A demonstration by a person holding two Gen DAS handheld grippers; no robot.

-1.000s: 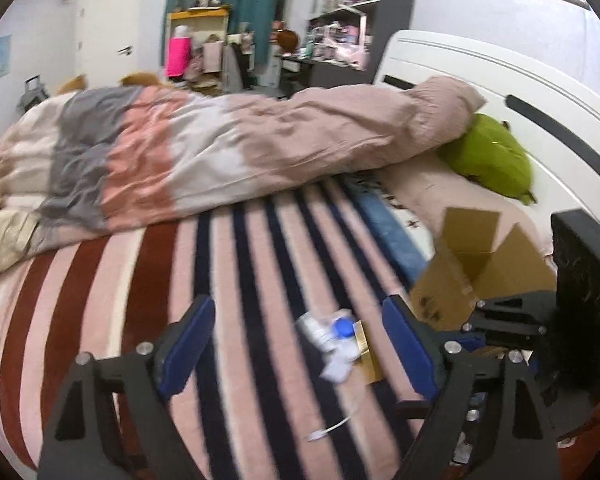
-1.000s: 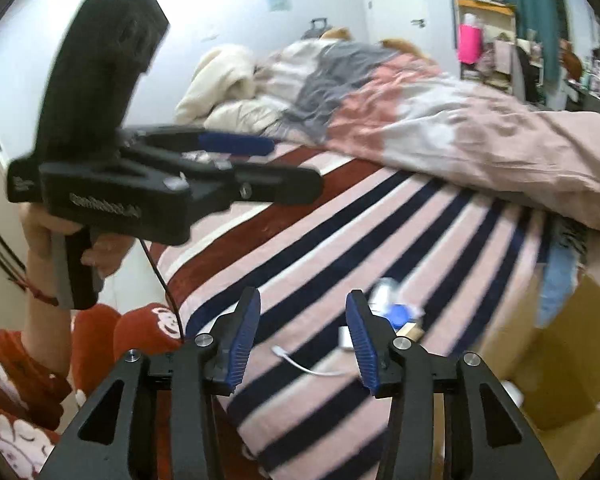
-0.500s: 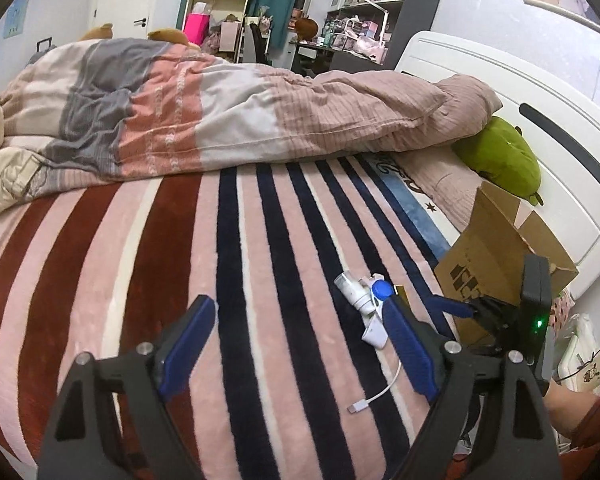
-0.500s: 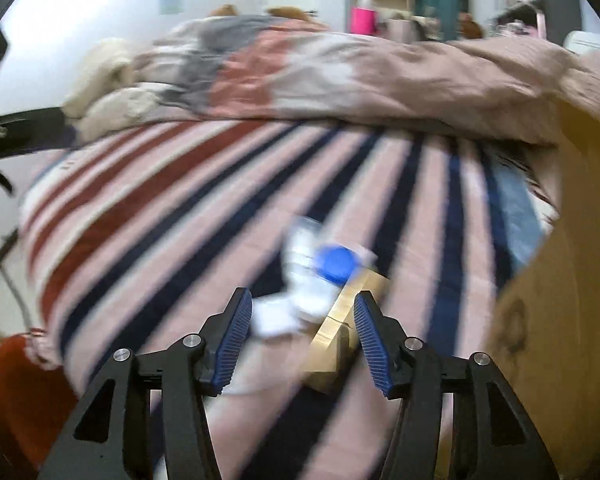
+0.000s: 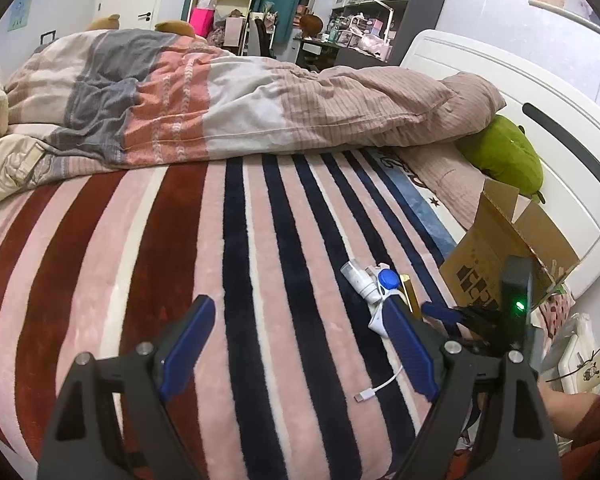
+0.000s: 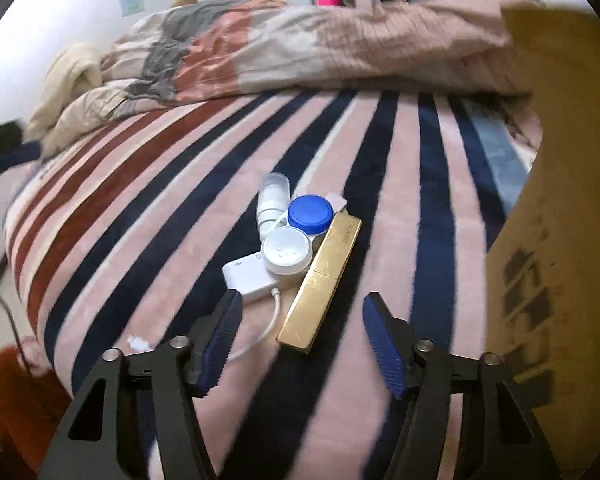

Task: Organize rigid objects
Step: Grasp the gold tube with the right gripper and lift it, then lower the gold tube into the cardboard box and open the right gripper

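Now lower over the striped blanket (image 5: 260, 280), the left gripper (image 5: 296, 344) hangs wide open and empty, the small pile of items just left of the cardboard box (image 5: 496, 264). From the right wrist, the right gripper (image 6: 300, 338) has dropped close, its jaws just narrowing yet gripping nothing, the gold case (image 6: 324, 284) directly ahead, touching the lens case (image 6: 298, 232) and white adapter (image 6: 252, 276). Pickup looks imminent.
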